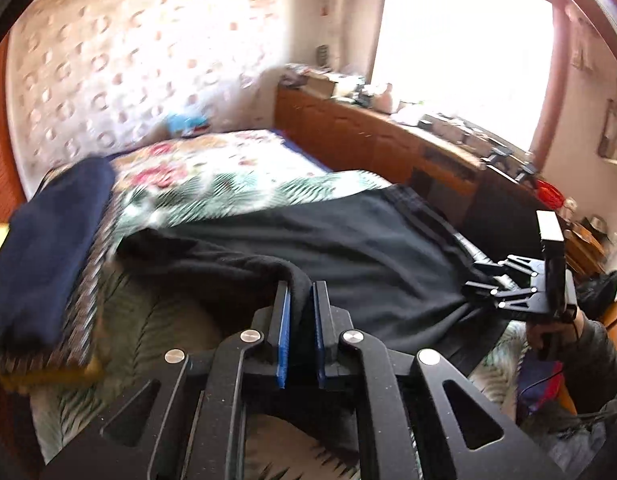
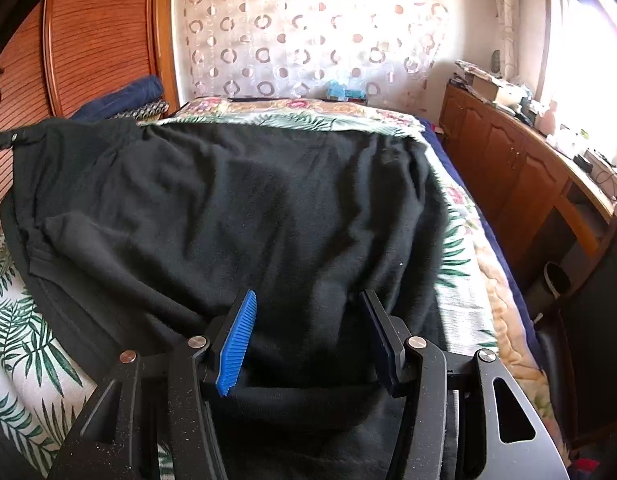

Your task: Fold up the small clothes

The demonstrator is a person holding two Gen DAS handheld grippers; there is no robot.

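1. Left wrist view: set low and close behind the left gripper (image 1: 299, 300), facing along the bed (image 1: 212, 168) toward its far edge and the patterned curtain (image 1: 120, 60); window at right.
2. Right wrist view: set close behind the right gripper (image 2: 308, 312), looking down the bed's length, slightly from above.
3. Shared: black garment (image 2: 248, 200), bed's far edge, curtain, wooden cabinets (image 2: 508, 152); right gripper seen at the left view's right.
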